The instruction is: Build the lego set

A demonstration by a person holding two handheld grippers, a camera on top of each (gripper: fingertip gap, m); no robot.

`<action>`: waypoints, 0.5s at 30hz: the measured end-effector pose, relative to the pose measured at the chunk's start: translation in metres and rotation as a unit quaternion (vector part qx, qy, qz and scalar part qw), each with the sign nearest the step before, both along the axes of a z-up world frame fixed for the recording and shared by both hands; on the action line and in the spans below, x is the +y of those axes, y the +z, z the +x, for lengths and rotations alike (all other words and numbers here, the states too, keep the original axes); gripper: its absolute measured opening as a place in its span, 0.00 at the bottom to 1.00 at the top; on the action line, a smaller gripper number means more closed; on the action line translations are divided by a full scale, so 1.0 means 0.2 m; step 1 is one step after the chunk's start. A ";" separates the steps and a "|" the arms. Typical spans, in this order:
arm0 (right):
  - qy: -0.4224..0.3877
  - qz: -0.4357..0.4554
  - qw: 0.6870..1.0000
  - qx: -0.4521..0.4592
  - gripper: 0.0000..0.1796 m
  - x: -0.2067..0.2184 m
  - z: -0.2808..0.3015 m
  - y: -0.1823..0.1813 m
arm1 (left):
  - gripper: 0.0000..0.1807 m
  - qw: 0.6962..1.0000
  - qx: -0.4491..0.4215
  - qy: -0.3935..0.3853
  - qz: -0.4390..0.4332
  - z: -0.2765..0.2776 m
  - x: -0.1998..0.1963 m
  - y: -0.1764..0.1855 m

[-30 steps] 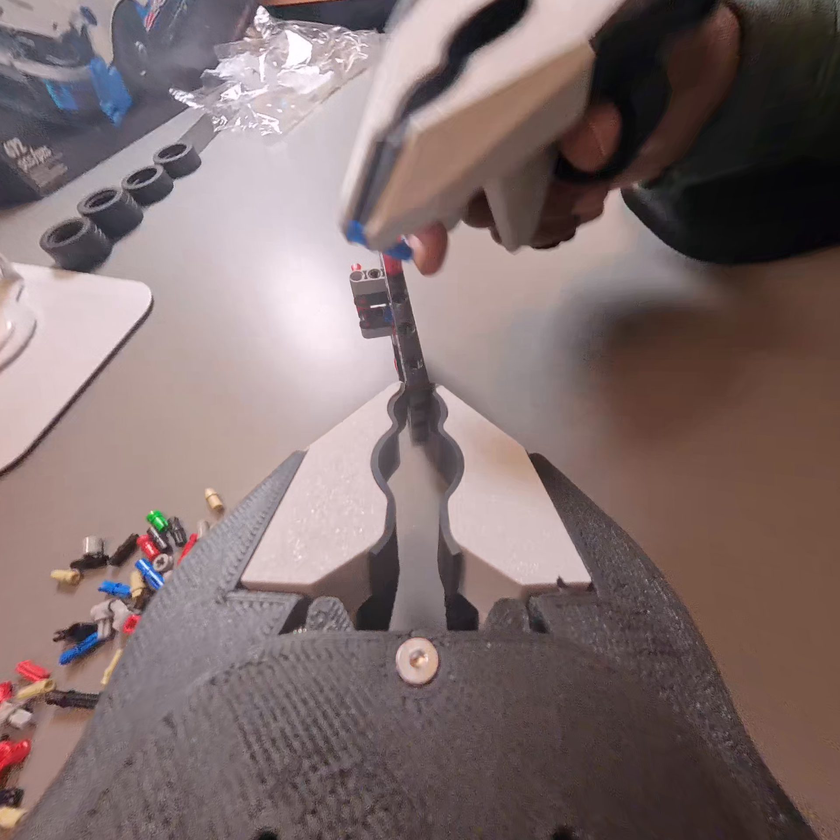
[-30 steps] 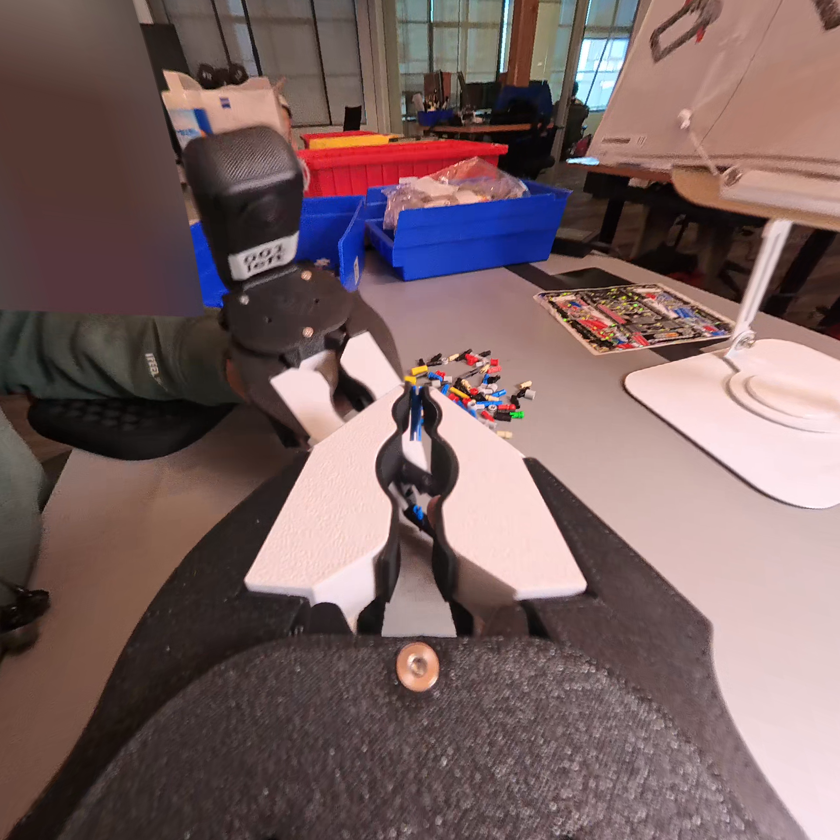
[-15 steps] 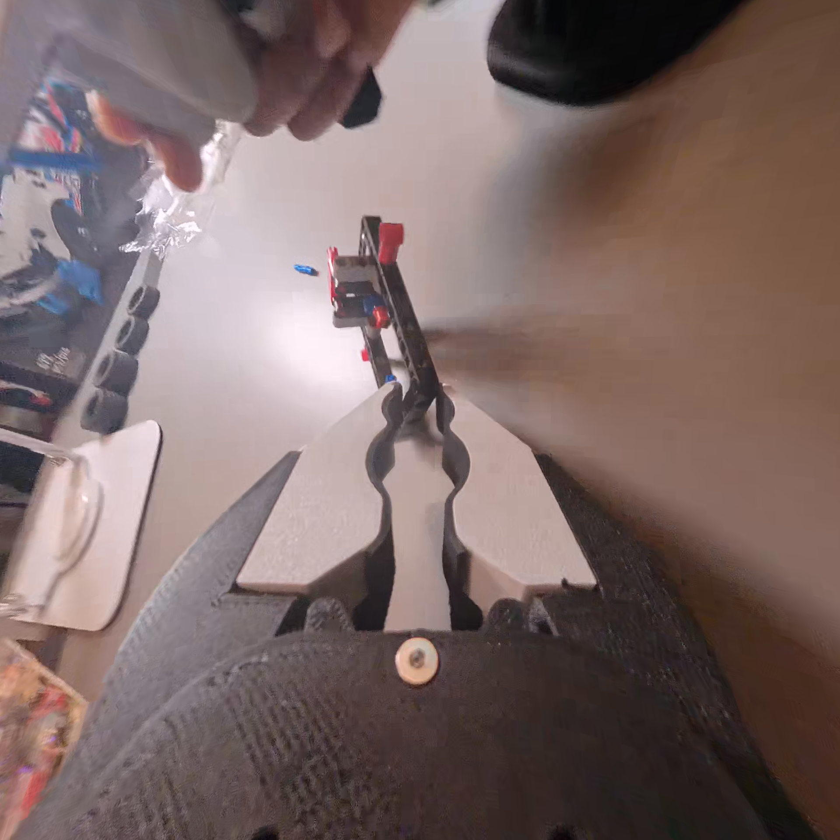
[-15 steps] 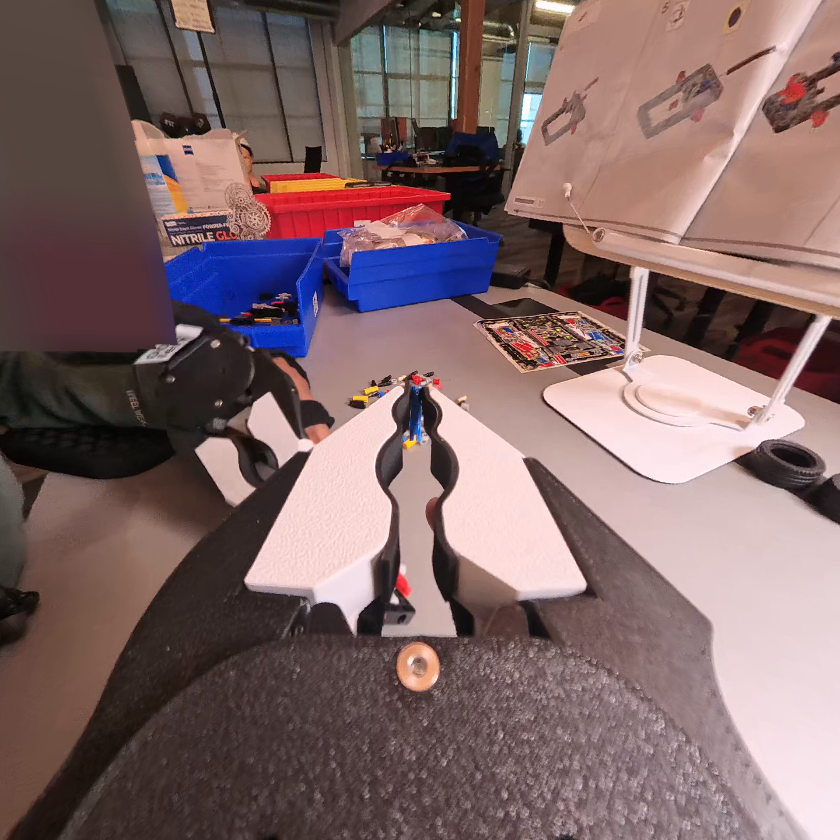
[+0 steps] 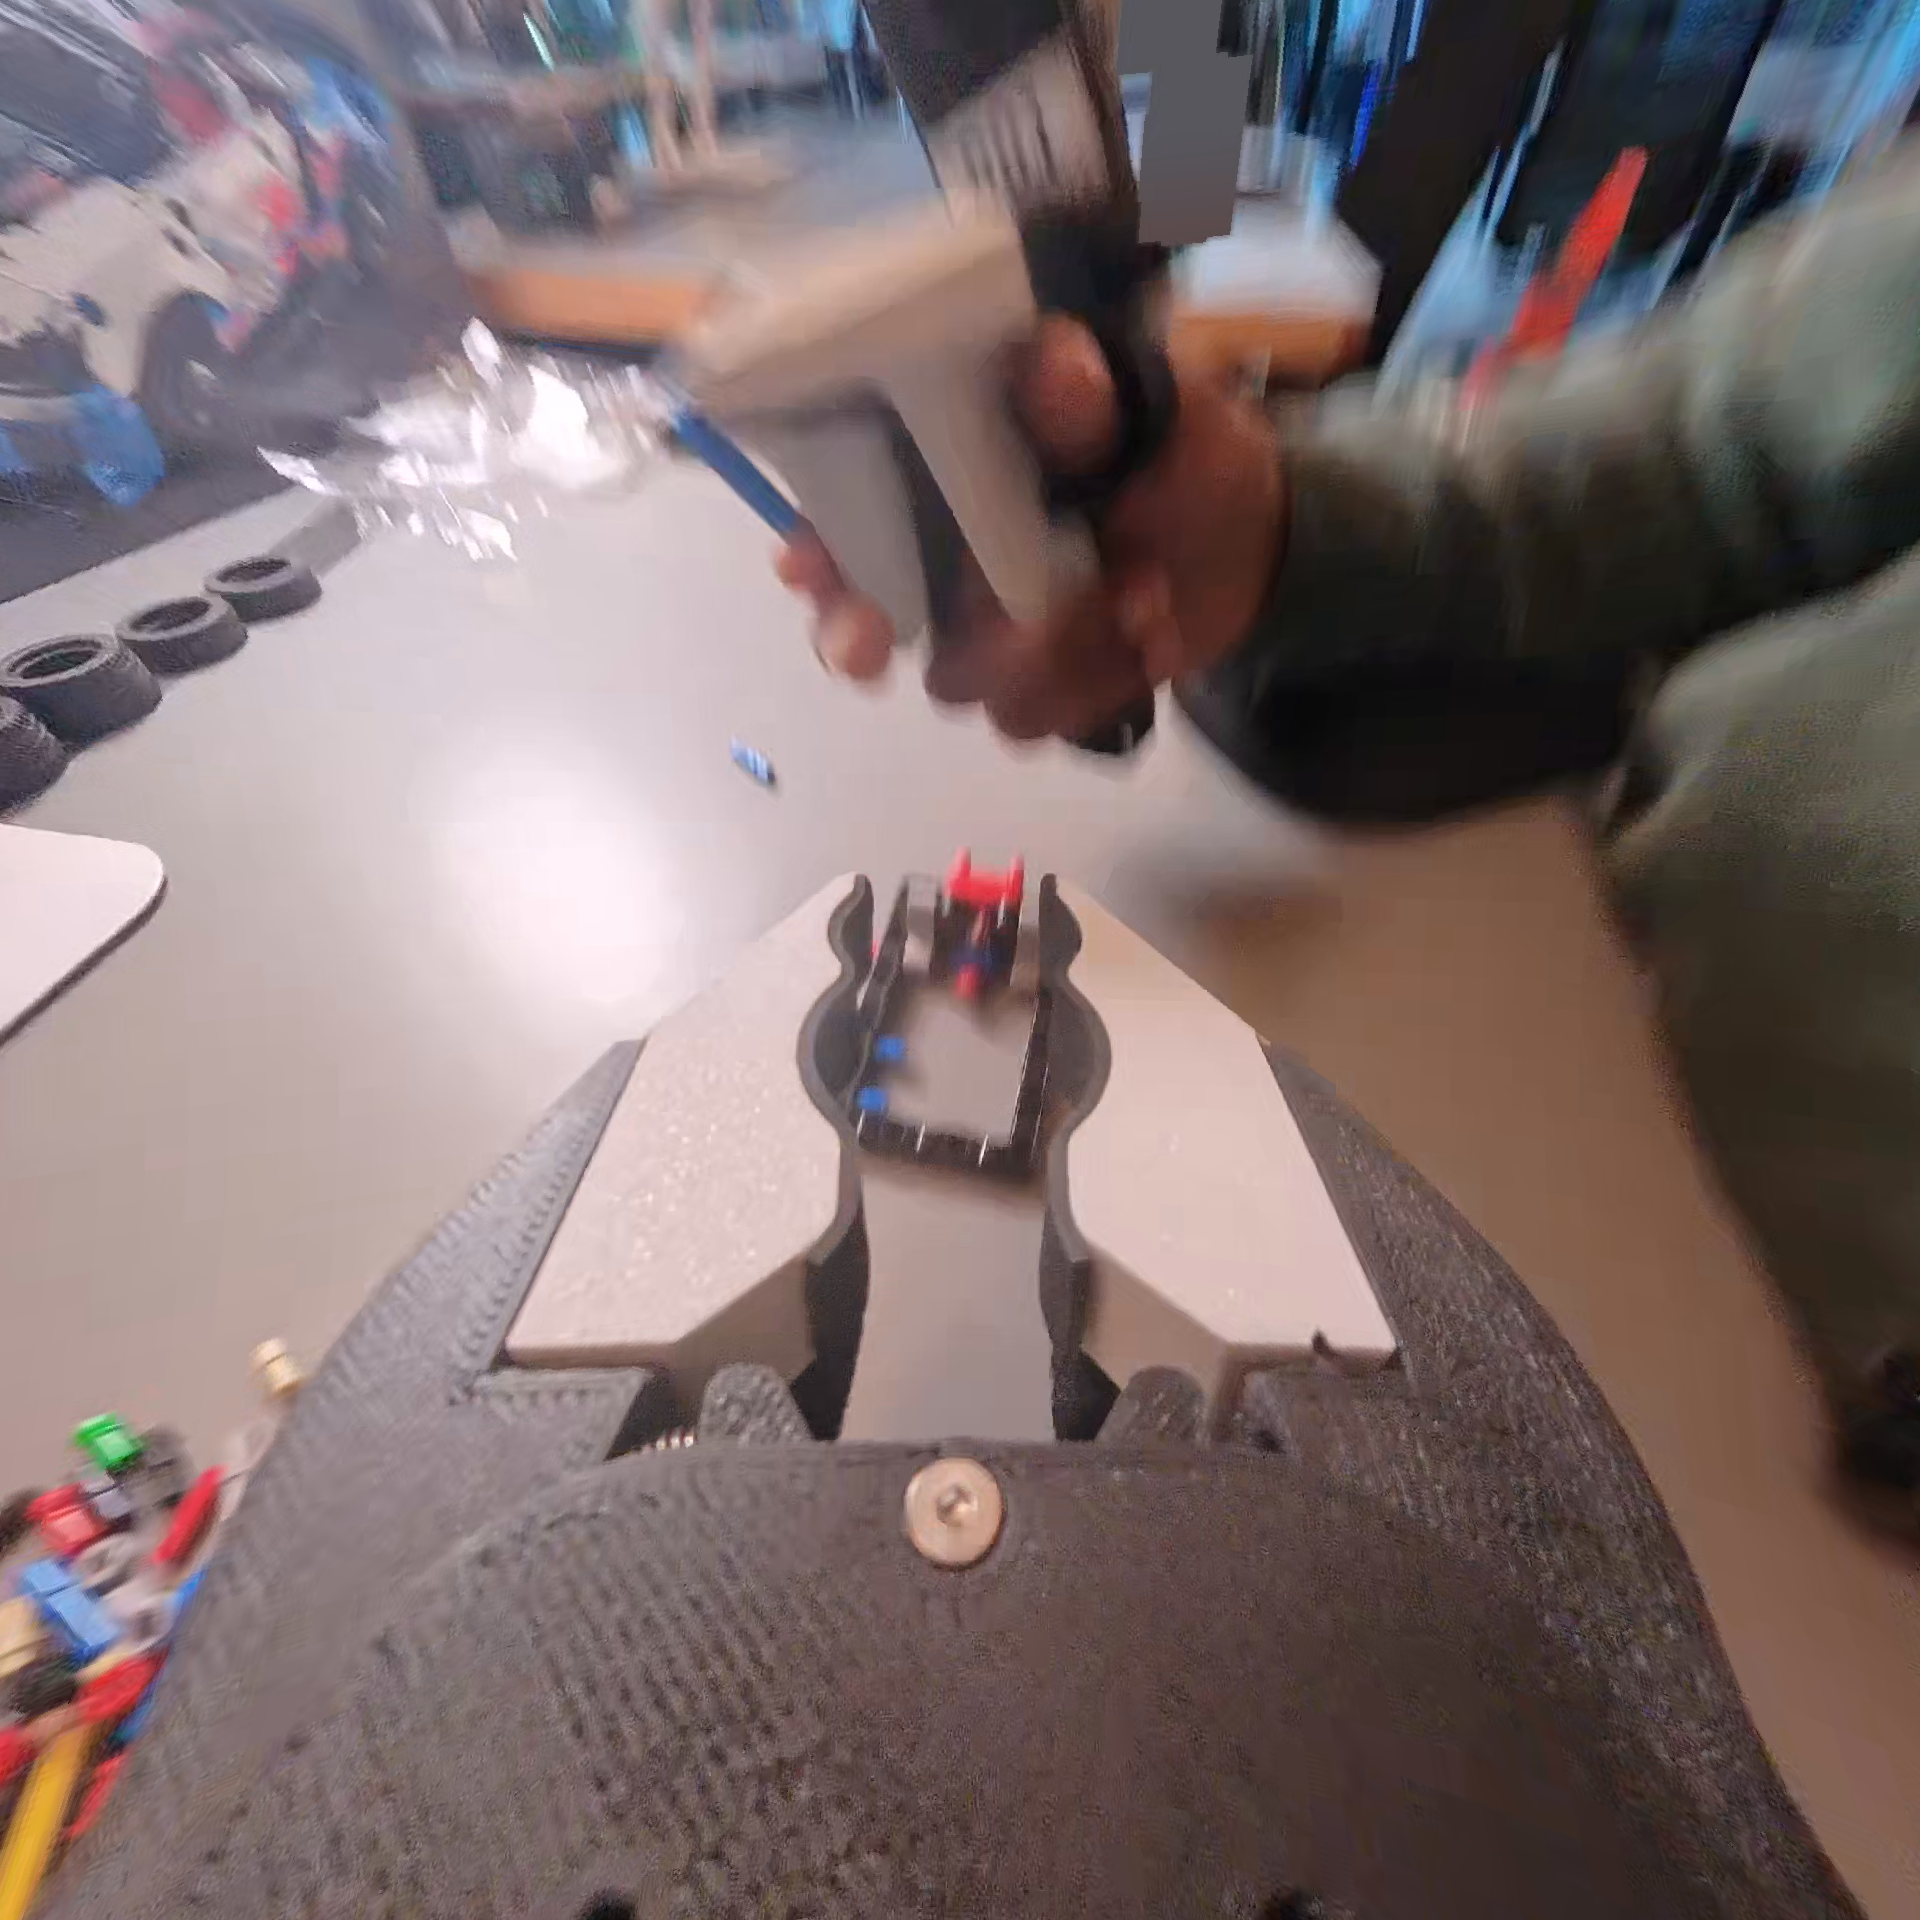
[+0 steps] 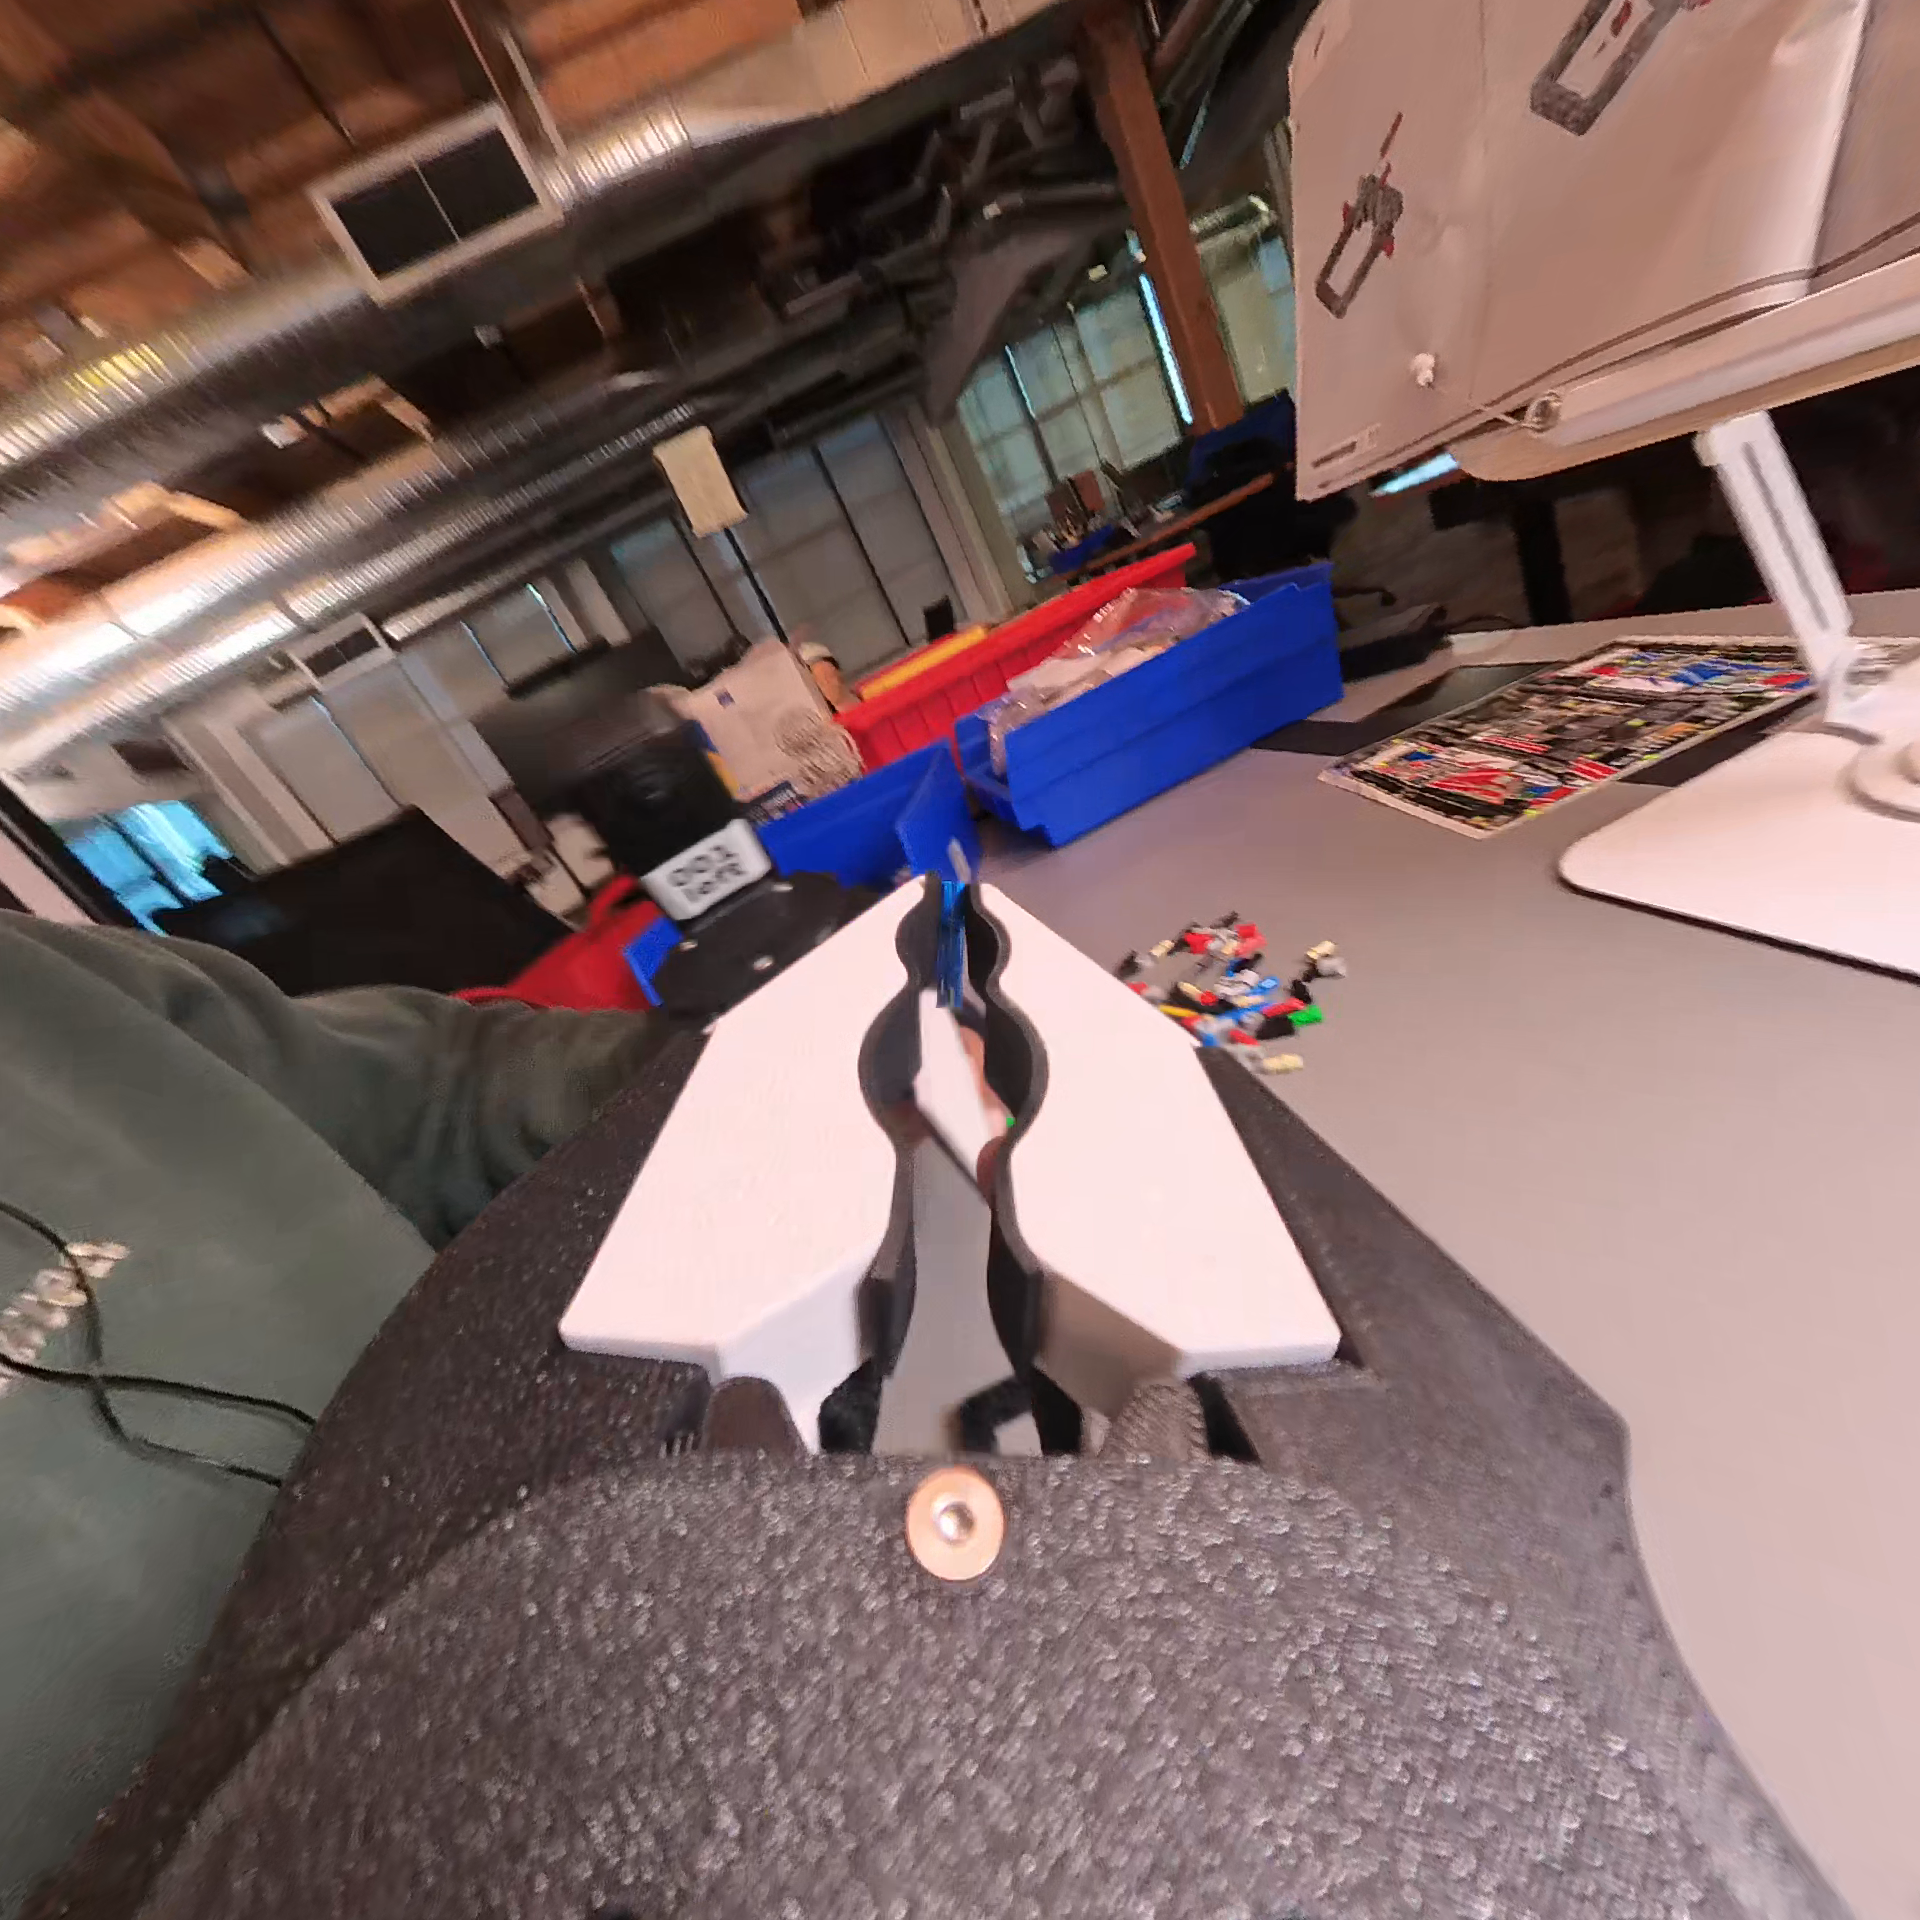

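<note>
Assembly looks mid-step: at frame centre the left claw (image 5: 951,914) grips a black rectangular lego frame with red connectors (image 5: 951,1039), while the right claw (image 6: 951,914) pinches a thin blue axle pin (image 6: 950,951), which next needs aligning with a frame hole.

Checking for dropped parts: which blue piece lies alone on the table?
The small blue pin beyond the frame; the long blue axle sits in the right gripper.

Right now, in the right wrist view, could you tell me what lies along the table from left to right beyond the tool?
Blue bins → loose pile of small pieces → sticker sheet → white stand base.
</note>
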State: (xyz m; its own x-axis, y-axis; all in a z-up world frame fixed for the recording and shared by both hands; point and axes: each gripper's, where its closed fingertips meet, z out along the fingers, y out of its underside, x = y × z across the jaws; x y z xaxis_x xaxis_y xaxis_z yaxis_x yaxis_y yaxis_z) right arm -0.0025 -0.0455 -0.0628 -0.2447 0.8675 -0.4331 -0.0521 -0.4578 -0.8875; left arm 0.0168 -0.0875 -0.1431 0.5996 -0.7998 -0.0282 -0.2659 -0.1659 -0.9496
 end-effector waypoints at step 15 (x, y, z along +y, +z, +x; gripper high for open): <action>0.029 0.061 0.998 0.021 0.01 -0.16 -0.07 -0.01 | 0.01 0.980 -0.191 0.052 0.004 -0.13 0.04 0.33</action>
State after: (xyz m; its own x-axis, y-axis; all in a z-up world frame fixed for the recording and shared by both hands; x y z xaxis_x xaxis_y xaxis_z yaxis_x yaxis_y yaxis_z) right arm -0.0163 -0.0781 -0.0651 -0.3116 0.8969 -0.3139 -0.0680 -0.3505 -0.9341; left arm -0.0083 -0.0796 -0.0770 0.6454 -0.7349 0.2083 0.1281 -0.1648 -0.9780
